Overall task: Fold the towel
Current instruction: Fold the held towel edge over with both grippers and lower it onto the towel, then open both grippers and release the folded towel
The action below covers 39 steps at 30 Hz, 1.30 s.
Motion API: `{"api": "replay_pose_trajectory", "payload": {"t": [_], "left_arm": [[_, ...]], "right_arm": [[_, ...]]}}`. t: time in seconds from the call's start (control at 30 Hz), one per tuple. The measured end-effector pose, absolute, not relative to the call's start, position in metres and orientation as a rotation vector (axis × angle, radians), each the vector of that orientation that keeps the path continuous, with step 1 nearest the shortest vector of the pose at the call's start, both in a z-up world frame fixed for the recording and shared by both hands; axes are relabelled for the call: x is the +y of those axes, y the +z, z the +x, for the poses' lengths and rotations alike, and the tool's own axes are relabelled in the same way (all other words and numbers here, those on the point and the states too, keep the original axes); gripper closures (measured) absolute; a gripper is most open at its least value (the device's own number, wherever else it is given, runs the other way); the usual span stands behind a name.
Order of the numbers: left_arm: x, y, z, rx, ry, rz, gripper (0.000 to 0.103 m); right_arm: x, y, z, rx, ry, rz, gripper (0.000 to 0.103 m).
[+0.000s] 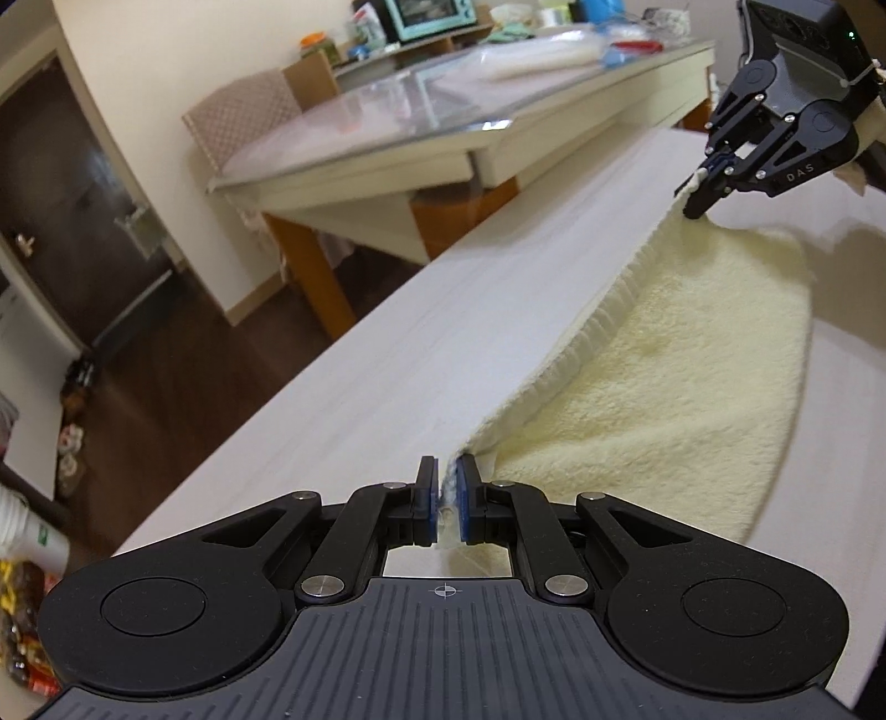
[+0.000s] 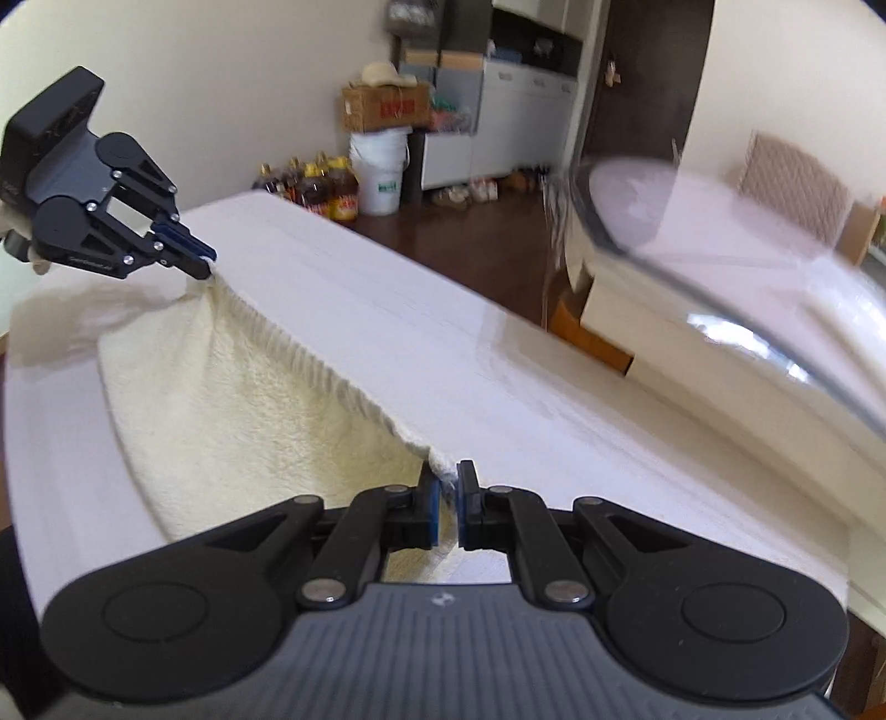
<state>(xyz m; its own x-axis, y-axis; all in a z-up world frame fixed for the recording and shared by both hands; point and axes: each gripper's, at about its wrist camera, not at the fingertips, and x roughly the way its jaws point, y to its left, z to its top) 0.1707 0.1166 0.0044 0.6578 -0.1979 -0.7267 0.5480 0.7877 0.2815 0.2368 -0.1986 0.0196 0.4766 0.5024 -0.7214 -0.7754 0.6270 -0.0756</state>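
On the white table point(image 1: 343, 387) lies the cream towel point(image 1: 681, 376), and one long ribbed edge of it is lifted up and stretched between the two grippers. At the near corner, the left gripper point(image 1: 447, 493) has its fingers almost together, with only the towel corner pressed between the blue pads point(image 1: 431, 498). At the far corner, the right gripper point(image 1: 706, 191) pinches the other end of the same edge in the same way; its fingers are narrow around the cloth. From the lifted edge the towel hangs down, and its lower part rests flat on the table surface.

Behind the table, on the dark floor, a white bucket point(image 2: 381, 171) stands against the wall; what is inside I cannot tell. On top of the bucket sits a brown cardboard box point(image 2: 386, 106), and a pale hat point(image 2: 382, 72) lies over this box. Just beside the bucket stands a group of bottles point(image 2: 315, 185) with dark liquid and yellow labels. On the glass-topped table point(image 1: 443, 127) are a turquoise oven point(image 1: 429, 16) and a jar with orange lid point(image 1: 315, 44); its contents are too blurred.
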Motion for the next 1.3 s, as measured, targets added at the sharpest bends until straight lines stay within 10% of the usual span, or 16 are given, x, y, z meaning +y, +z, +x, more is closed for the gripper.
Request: {"api": "replay_pose_trajectory", "payload": {"t": [0.7,1.3], "left_arm": [[0.145,0.004,0.162,0.732,-0.342,0.433,0.064],[0.134,-0.007,0.191,0.736,-0.418,0.45,0.066]], "right_arm": [[-0.209,0.026,0.213,0.639,0.67,-0.335,0.074],[-0.199,0.015,0.133,0.647,0.62,-0.275,0.075]]}}
